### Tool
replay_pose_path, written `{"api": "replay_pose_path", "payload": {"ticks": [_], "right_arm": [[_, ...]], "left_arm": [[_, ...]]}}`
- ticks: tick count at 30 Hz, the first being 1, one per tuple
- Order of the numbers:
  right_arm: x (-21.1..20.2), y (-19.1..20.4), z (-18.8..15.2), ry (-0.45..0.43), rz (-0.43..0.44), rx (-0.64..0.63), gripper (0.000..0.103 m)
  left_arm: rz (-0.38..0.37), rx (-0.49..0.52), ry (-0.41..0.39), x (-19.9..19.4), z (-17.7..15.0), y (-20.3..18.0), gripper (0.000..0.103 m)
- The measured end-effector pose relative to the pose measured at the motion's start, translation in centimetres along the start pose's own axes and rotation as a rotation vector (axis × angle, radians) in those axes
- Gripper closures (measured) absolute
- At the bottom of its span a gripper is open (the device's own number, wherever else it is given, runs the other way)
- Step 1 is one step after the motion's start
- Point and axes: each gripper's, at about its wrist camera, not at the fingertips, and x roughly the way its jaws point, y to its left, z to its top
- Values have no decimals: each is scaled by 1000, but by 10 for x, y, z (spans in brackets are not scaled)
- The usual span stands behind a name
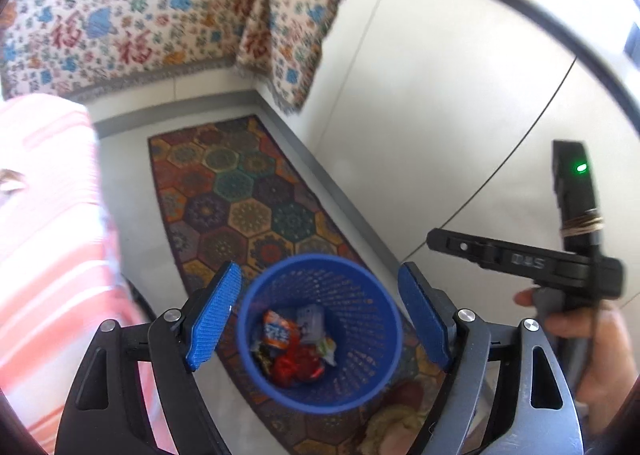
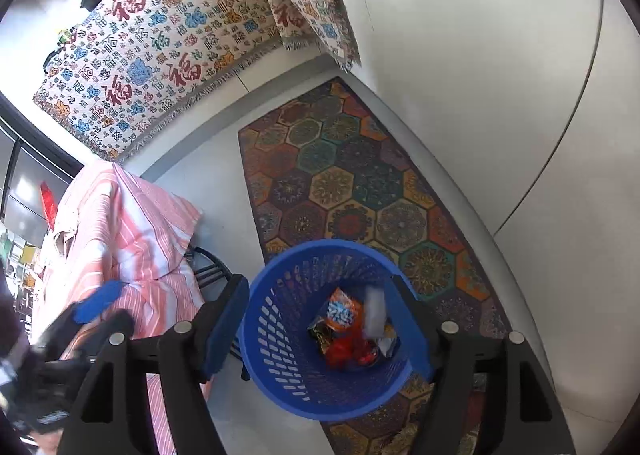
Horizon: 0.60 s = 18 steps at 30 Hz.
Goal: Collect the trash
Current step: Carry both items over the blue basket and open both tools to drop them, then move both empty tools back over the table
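Observation:
A blue plastic waste basket (image 1: 360, 383) stands on a patterned rug below both grippers; it also shows in the right wrist view (image 2: 280, 355). Inside lie several wrappers: an orange packet (image 1: 280, 329), a grey-white piece (image 1: 312, 321) and red wrappers (image 1: 298, 369). In the right wrist view the orange packet (image 2: 340, 311) and a blurred white piece (image 2: 375, 313) show. My left gripper (image 1: 320, 315) is open and empty above the basket. My right gripper (image 2: 320, 331) is open and empty over the basket.
A hexagon-patterned rug (image 1: 240, 199) lies on the pale tiled floor (image 1: 440, 95). A pink striped cloth (image 2: 120, 235) covers furniture at left. A patterned throw (image 2: 168, 43) hangs at the back. The right gripper's body (image 1: 576, 255) shows at the right of the left wrist view.

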Motion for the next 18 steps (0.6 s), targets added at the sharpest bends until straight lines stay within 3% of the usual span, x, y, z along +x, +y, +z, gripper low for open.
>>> {"api": "replay_pose_path", "payload": {"ticks": [5, 10, 13, 18], "right_arm": [[-23, 26, 2, -117, -68, -98, 31], [-34, 75, -10, -216, -123, -250, 31], [-32, 114, -29, -234, -81, -348, 31], [-25, 188, -76, -193, 66, -477, 31]], "left_arm": [[89, -1, -68, -75, -19, 23, 4], [229, -50, -22, -134, -62, 82, 4], [355, -94, -28, -163, -86, 130, 4], [536, -195, -35, -198, -120, 210, 4]]}}
